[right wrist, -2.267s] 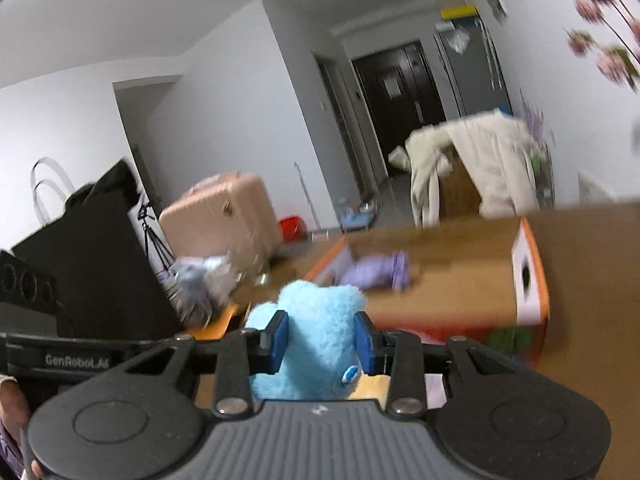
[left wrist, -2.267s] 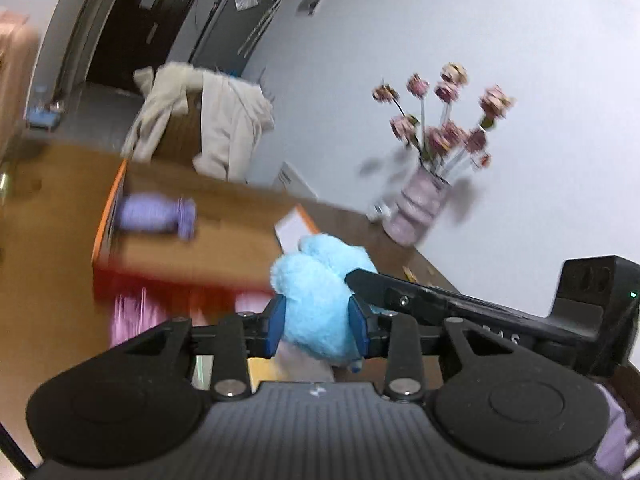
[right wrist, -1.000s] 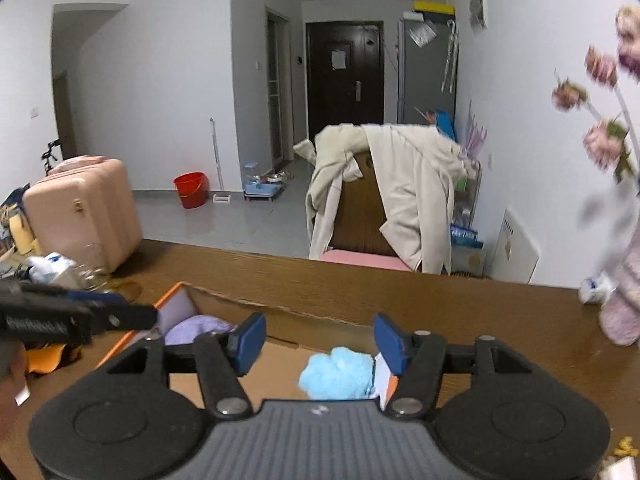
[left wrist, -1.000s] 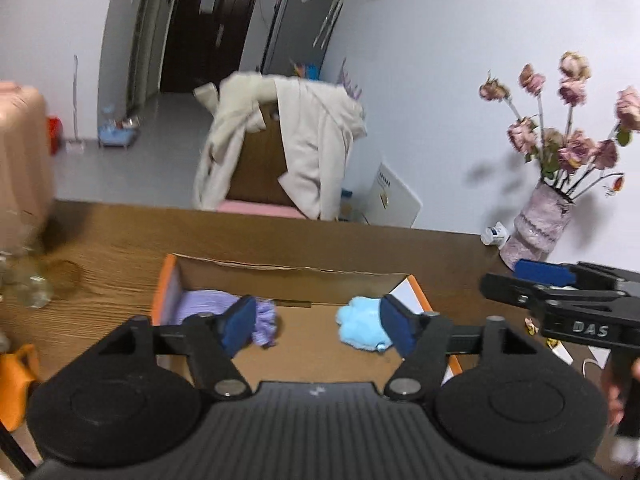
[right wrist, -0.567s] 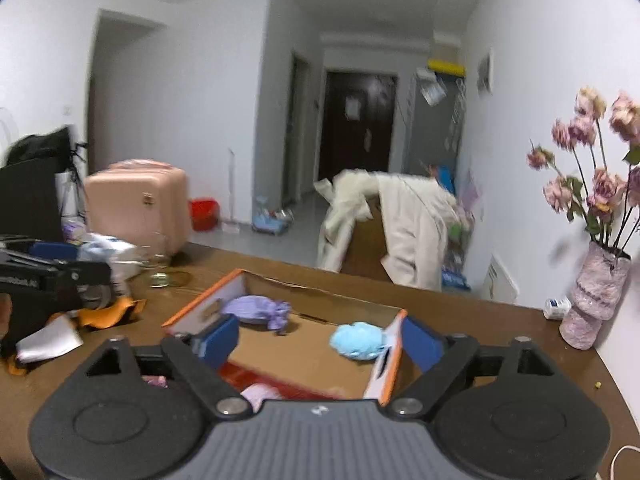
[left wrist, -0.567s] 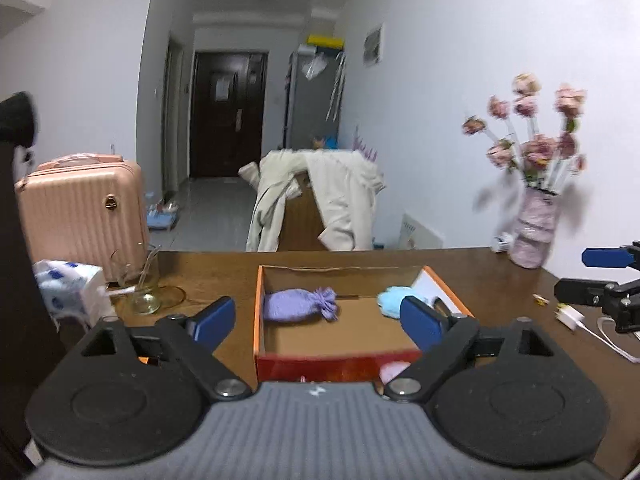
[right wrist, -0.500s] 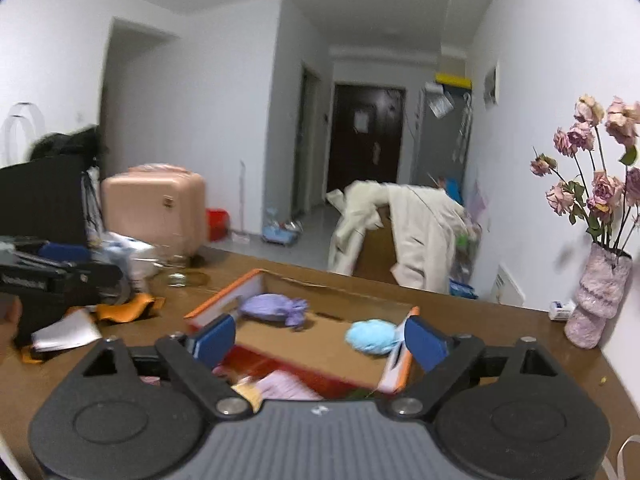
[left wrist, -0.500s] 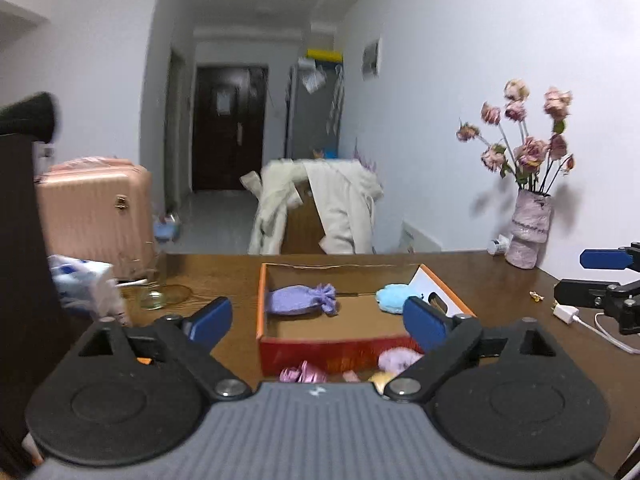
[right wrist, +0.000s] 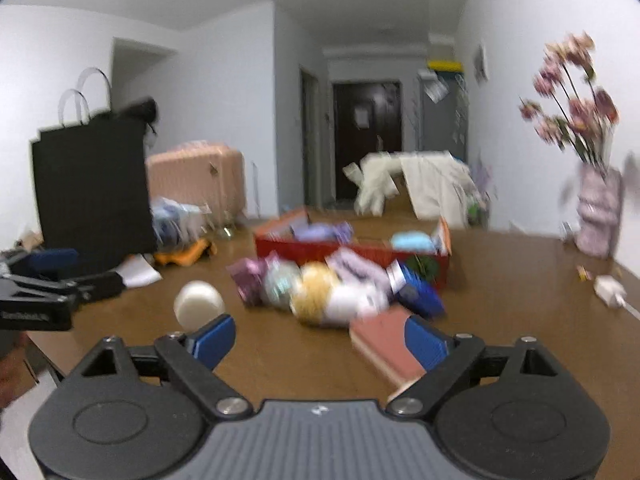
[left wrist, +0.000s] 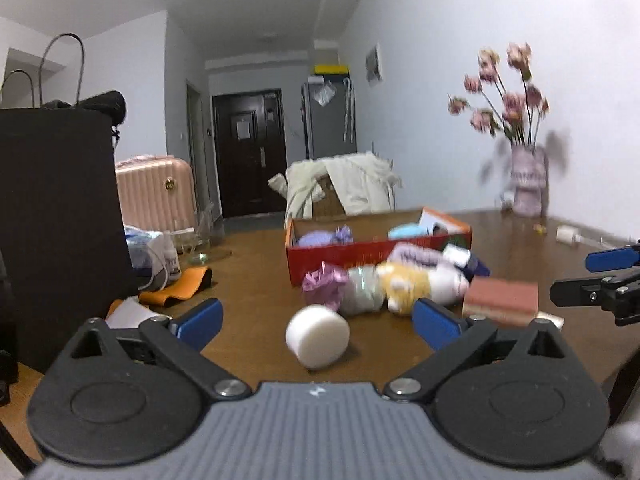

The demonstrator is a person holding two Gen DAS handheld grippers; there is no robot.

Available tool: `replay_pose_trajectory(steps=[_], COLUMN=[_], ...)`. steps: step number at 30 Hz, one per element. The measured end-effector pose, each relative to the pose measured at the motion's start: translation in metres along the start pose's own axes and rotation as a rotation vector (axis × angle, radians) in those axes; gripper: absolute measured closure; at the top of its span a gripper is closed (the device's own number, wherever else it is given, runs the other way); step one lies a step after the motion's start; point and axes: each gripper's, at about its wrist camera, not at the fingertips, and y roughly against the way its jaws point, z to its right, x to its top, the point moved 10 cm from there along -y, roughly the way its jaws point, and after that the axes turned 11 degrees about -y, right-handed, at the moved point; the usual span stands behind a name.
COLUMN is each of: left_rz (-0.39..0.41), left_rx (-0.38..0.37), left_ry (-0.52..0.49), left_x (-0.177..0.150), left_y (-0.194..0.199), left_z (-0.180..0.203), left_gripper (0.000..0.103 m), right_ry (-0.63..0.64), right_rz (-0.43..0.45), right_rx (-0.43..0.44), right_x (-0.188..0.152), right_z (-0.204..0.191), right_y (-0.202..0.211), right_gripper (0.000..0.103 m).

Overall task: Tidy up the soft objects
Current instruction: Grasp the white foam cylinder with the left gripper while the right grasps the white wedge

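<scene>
The left gripper (left wrist: 316,322) is hovering above the wooden table (left wrist: 256,280) with its blue fingers spread wide and nothing between them. The right gripper (right wrist: 318,340) is doing the same, its jaws gaping and empty, and in the left wrist view it is showing at the far right edge.

Nearest the left gripper, a white foam cylinder (left wrist: 317,336) is lying tipped on its side, one flat round face turned up toward the camera. Just beside the right gripper, a reddish-brown sponge block (right wrist: 386,346) is lying flat, its long axis running away from the camera and to the left.

Behind these, a row of soft things is stretching left to right across the table, each touching the next: a purple ruffled pouch (left wrist: 323,280), a pale greenish bundle (left wrist: 362,289), a yellow plush (left wrist: 404,282), a white plush (left wrist: 444,285) and a dark blue item (right wrist: 418,290). A lavender piece (left wrist: 416,254) is resting on top of the row.

Just behind the row, a red cardboard box (left wrist: 360,251) is sitting open with its long side facing the grippers. Inside, a lilac drawstring pouch (left wrist: 322,237) is lying at the left end and a light blue plush (left wrist: 408,232) at the right end, well apart.

Farther off, a vase of pink flowers (left wrist: 526,184) is standing at the table's far right, and a black paper bag (left wrist: 56,220) is standing at the left.
</scene>
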Motion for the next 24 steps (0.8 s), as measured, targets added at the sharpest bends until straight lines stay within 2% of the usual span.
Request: replay_pose_trajectory(steps=[5, 12, 16, 20, 23, 24], left_rz=[-0.038, -0.096, -0.149, -0.166, -0.231, -0.249], left_rx=[-0.032, -0.039, -0.041, -0.056, -0.053, -0.055], left_ry=[0.026, 0.061, 0.088, 0.108, 0.136, 0.152], left_x=[-0.01, -0.022, -0.029, -0.029, -0.036, -0.039], left_y=[-0.014, -0.039, -0.064, -0.095, -0.123, -0.13], left_z=[0.003, 0.0, -0.004, -0.003, -0.004, -0.005], left_gripper=[0.0, 0.0, 0.0, 0.0, 0.0, 0.0], right_ry=[-0.018, -0.025, -0.043, -0.064, -0.086, -0.088], right_rz=[-0.02, -0.061, -0.123, -0.156, -0.185, -0.193], right_rx=[-0.014, -0.041, -0.076, -0.114, -0.12, -0.117], right_x=[-0.009, -0.015, -0.029, -0.036, -0.039, -0.039], right_z=[0.008, 0.02, 0.037, 0.058, 0.068, 0.07], right_y=[-0.004, -0.022, -0.042, -0.058, -0.071, -0.074], right_gripper=[0.013, 0.015, 0.026, 0.03, 0.035, 0.04])
